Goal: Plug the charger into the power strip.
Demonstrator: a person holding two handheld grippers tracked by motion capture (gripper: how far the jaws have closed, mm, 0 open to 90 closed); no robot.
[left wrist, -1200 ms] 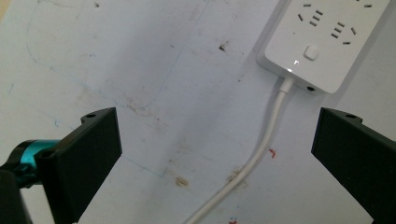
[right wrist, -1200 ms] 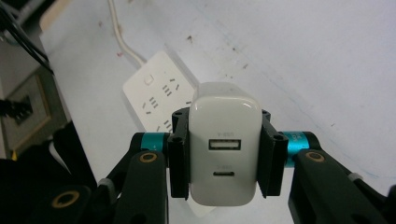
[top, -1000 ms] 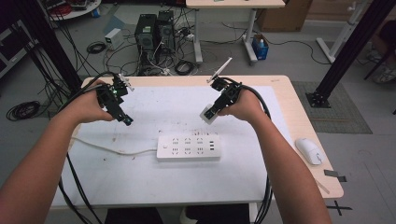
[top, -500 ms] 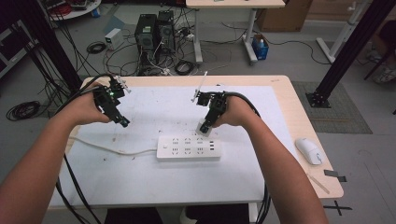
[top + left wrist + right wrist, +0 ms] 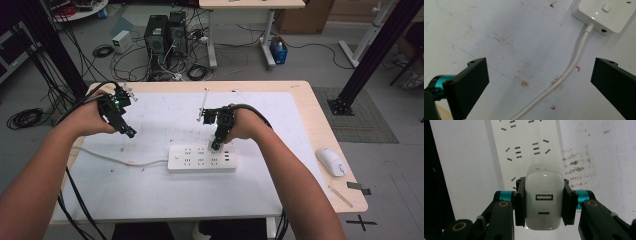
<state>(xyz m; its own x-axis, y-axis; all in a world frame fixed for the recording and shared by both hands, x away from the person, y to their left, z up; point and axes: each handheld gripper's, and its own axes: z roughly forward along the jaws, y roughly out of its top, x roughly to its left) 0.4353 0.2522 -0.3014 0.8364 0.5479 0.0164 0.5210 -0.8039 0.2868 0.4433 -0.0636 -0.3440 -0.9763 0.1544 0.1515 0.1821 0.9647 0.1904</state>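
A white power strip [image 5: 201,158] lies across the middle of the white table mat, its white cord [image 5: 117,161] running off to the left. My right gripper [image 5: 216,144] is shut on a white USB charger [image 5: 544,200] and holds it just over the strip's right part [image 5: 524,142], its USB ports facing the camera. My left gripper [image 5: 129,133] hovers open above the mat to the left of the strip. In the left gripper view the strip's end [image 5: 606,13] and cord [image 5: 564,76] lie between the wide-apart jaws.
A white mouse [image 5: 331,161] rests near the table's right edge, with a thin stick [image 5: 341,196] in front of it. The mat [image 5: 165,117] carries small stains. Computer towers [image 5: 164,34] and cables stand on the floor behind the table.
My right gripper has carried the charger leftward and down from the right of the mat to just over the power strip. The left gripper has barely moved.
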